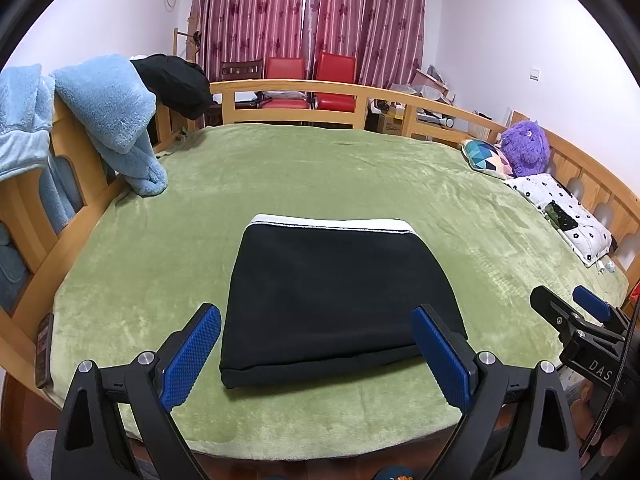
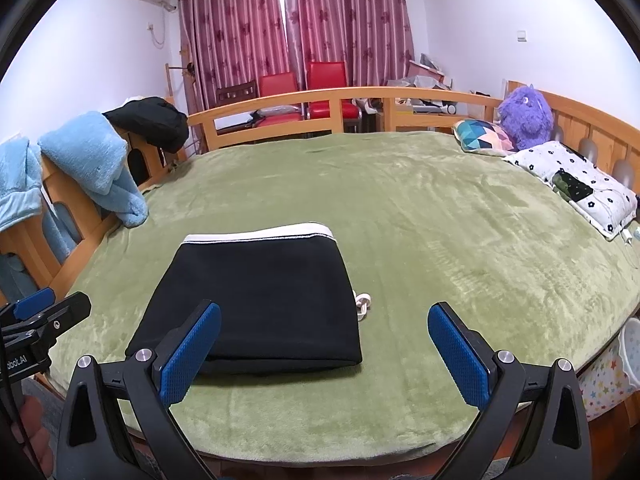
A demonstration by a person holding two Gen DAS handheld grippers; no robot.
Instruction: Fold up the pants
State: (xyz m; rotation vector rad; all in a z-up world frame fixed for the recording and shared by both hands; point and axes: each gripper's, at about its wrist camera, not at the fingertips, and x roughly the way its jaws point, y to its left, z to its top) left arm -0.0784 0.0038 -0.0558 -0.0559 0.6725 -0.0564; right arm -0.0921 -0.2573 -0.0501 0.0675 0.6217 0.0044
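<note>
The black pants (image 1: 336,292) lie folded into a compact rectangle on the green bedspread (image 1: 320,176), with a white waistband along the far edge. They also show in the right wrist view (image 2: 260,300), where a white drawstring (image 2: 363,304) pokes out at their right side. My left gripper (image 1: 316,344) is open and empty, just in front of the pants' near edge. My right gripper (image 2: 324,344) is open and empty, near the pants' right front corner; it also shows in the left wrist view (image 1: 576,304). The left gripper shows at the left edge of the right wrist view (image 2: 48,304).
A wooden bed rail (image 1: 296,92) surrounds the bed. Light blue fleece (image 1: 108,112) and a black garment (image 1: 176,80) hang over the left rail. A patterned cushion (image 1: 486,156), purple plush toy (image 1: 524,148) and white floral pillow (image 1: 568,216) lie at the right. Red chairs (image 1: 308,76) stand behind.
</note>
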